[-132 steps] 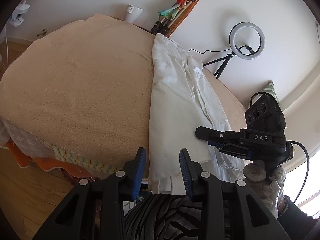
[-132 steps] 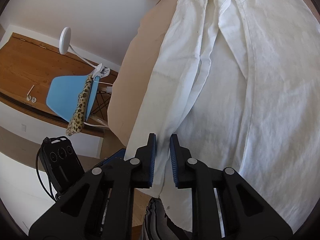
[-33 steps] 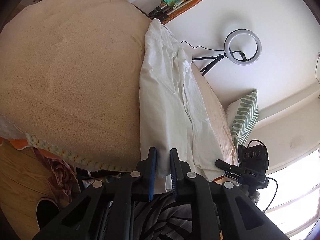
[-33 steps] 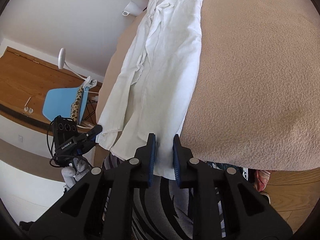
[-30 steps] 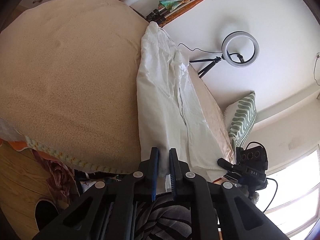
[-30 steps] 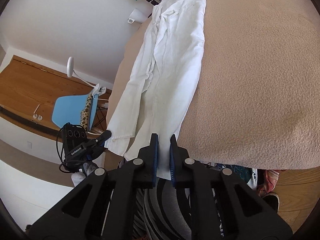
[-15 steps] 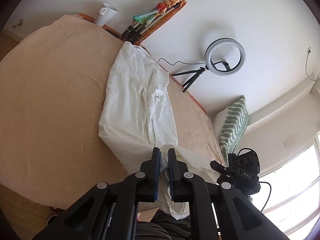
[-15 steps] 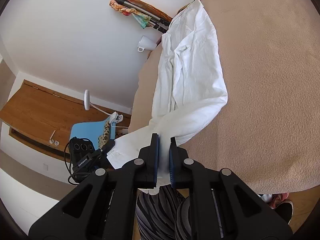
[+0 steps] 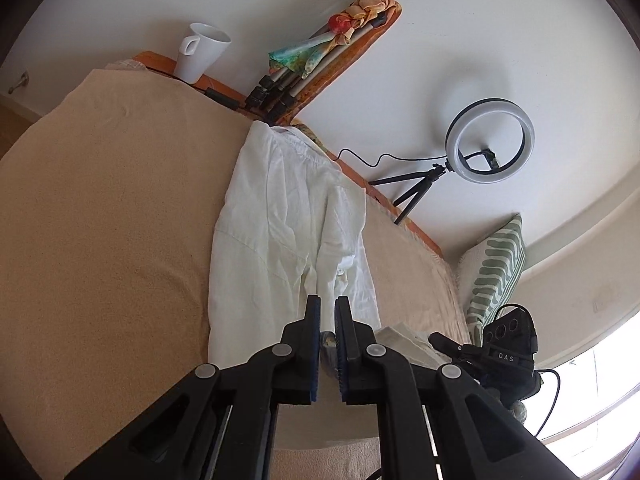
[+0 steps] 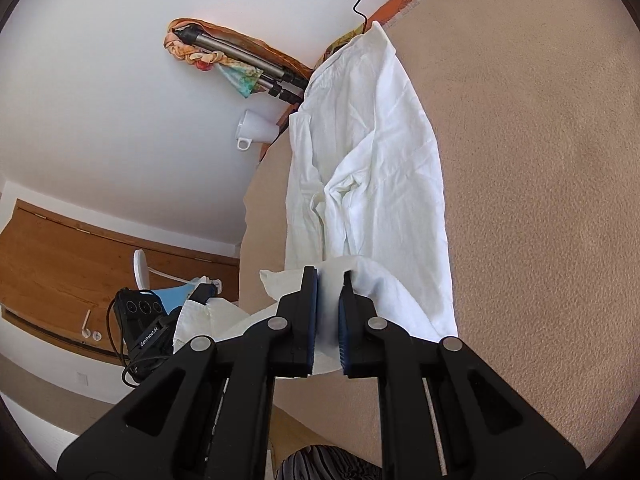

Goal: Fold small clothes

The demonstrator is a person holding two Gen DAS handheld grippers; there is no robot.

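- Shirt point(image 9: 288, 240) here is a white one, lying lengthwise on the bed point(image 9: 100, 220) with its top end up at the headboard, just below the bundle of tripod legs point(image 9: 276, 92) leaning on the wall.
- The bottom end of the shirt is lifted off the tan bed cover and folded over toward the top, so the near part hangs in the air in a loose curl.
- Left gripper point(image 9: 328, 312): jaws clenched on a bit of the white cloth, you can see it pinched between the blue pads.
- Right gripper point(image 10: 328, 280): jaws also clamped on the shirt's hem, with a strip of white fabric running straight down between them.
- From the right wrist view the shirt's lifted edge sags between the two grippers, and the left gripper point(image 10: 160, 328) shows off to the shirt's left with cloth bunched at it.
- From the left wrist view the right gripper point(image 9: 452, 344) sits to the shirt's right, down near the bed's edge.
- White mug point(image 9: 200, 56) sits on the orange ledge behind the bed, well to the left of the shirt's collar.
- Ring light point(image 9: 490, 146) on a little tripod stands on that same ledge, to the shirt's right.
- Green striped pillow point(image 9: 496, 272) is propped against the wall, further right of the shirt.
- Can't tell which way up the shirt is.
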